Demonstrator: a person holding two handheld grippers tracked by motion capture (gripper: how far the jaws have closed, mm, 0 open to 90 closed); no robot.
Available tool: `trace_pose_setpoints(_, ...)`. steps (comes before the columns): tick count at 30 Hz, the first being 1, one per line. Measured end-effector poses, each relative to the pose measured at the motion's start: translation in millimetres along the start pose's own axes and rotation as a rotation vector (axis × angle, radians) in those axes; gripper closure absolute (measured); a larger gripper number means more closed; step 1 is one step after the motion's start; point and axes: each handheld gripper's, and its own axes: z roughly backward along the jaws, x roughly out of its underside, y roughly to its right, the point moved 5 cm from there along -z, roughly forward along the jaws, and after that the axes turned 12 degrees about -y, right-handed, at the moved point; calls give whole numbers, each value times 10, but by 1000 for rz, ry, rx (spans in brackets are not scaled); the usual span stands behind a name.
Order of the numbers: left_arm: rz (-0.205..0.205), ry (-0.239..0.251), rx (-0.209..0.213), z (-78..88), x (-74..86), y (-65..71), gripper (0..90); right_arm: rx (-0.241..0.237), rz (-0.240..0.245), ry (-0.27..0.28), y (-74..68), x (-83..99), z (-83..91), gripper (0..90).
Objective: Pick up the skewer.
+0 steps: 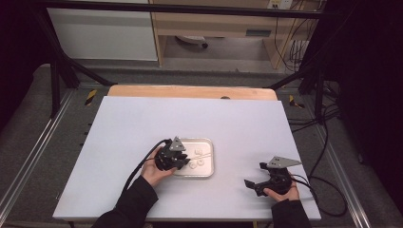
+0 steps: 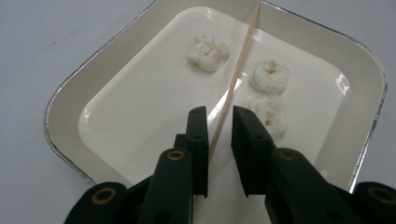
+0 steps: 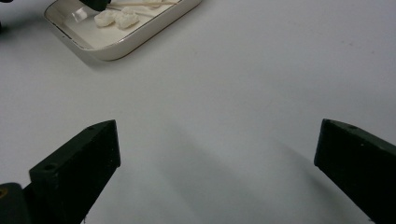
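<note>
Hovering over the tray's near end, left gripper (image 2: 219,116) has its jaws narrowed around a thin wooden skewer (image 2: 235,81); a slight gap shows on one side, so no firm pinch visible. Skewer is pale, straight, lying diagonally across the shallow metal tray (image 2: 70,93) and past its far rim. Three white puffy pieces (image 2: 269,77) sit beside it. Right gripper (image 3: 217,140) rests well apart on the table (image 1: 142,118), jaws wide, nothing between.
</note>
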Motion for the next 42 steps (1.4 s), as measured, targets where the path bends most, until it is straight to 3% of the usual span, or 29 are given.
trace_pose_setpoints(9,-22,-4,1,-15,8,1,848,0,6,-3,2,2,-3,9)
trace_pose_setpoints(23,-68,6,14,13,20,41,885,-2,3,0,-1,0,0,9)
trace_pose_setpoints(32,-61,38,20,123,7,77,887,0,6,1,0,-1,3,9)
trace_pose_setpoints(42,-45,37,16,259,35,121,886,11,13,0,-11,-13,-4,7)
